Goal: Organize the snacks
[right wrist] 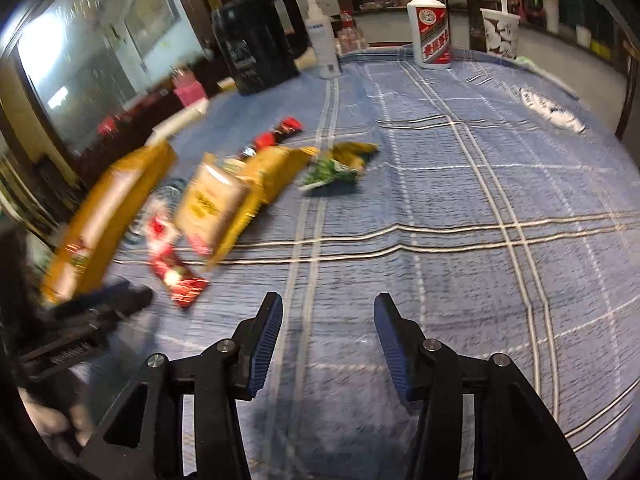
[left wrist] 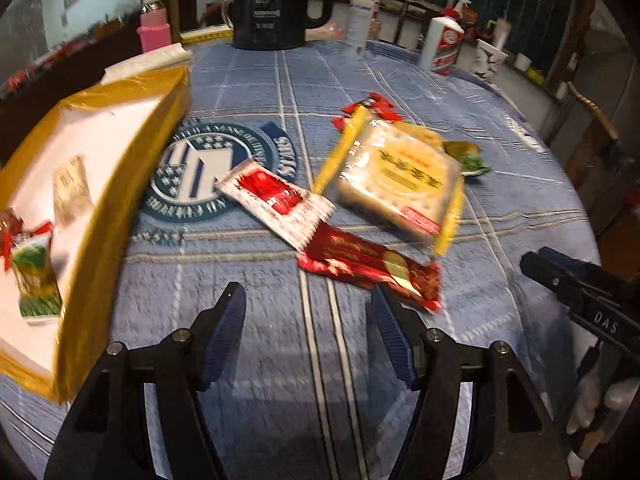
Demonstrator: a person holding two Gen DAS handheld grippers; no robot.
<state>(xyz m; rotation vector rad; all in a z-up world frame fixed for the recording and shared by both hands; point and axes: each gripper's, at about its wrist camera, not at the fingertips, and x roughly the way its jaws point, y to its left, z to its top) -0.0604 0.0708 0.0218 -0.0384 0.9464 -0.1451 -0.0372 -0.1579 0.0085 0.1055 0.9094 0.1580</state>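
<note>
while both claws hang open and empty, left claw (left wrist: 308,336) nearest the dark red packet (left wrist: 370,270) mid-desk, right claw (right wrist: 326,346) over bare cloth, loose snacks overlap beside the gold-edged box (left wrist: 120,208); a grab could drag two.

left wrist view: set low over the near table edge, faced far across the tablecloth (left wrist: 400,80) | right wrist view: set low, further right, faced far-left | shared: snack pile (left wrist: 396,176) (right wrist: 224,196), gold box (left wrist: 132,128) (right wrist: 116,208), black jug (left wrist: 272,4) (right wrist: 260,40)
</note>
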